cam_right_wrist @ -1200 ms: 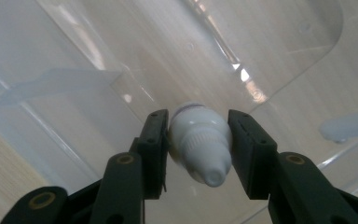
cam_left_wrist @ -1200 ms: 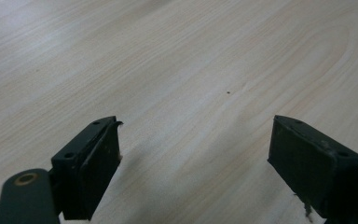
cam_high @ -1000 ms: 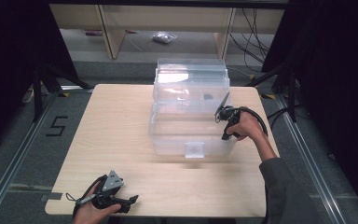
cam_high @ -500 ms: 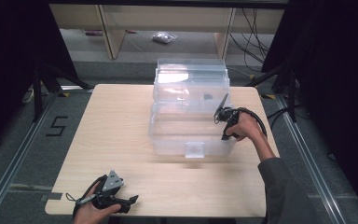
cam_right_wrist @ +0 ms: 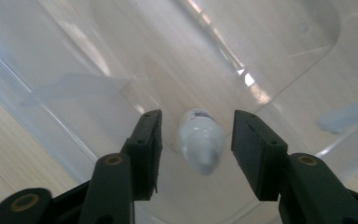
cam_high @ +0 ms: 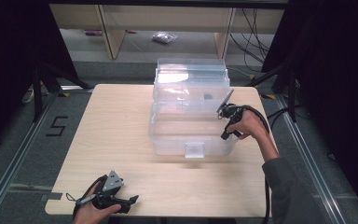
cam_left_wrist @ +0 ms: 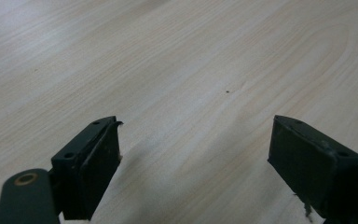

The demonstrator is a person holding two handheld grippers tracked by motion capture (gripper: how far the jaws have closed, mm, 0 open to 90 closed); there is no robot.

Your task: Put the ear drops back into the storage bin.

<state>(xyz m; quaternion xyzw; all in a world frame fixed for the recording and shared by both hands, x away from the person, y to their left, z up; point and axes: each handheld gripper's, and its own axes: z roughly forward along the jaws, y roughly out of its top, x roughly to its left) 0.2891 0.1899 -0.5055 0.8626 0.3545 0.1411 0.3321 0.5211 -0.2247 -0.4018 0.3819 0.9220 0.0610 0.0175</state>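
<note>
Here, bottle point(cam_right_wrist: 200, 140) (white) lies pointing toward camera.

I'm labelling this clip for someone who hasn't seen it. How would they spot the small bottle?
Find the wooden table, then the clear plastic bin with its open lid on it. The small white bottle lies inside the bin, between the right gripper's open jaws; it looks like the one opaque thing among clear walls.

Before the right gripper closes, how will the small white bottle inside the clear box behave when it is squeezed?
The small white bottle looks rounded and smooth, so it may slip or roll between the open right gripper. It seems small and plastic, so probably light and not fragile. It lies near the curved corner of the clear plastic box, which might stop it rolling away.
</note>
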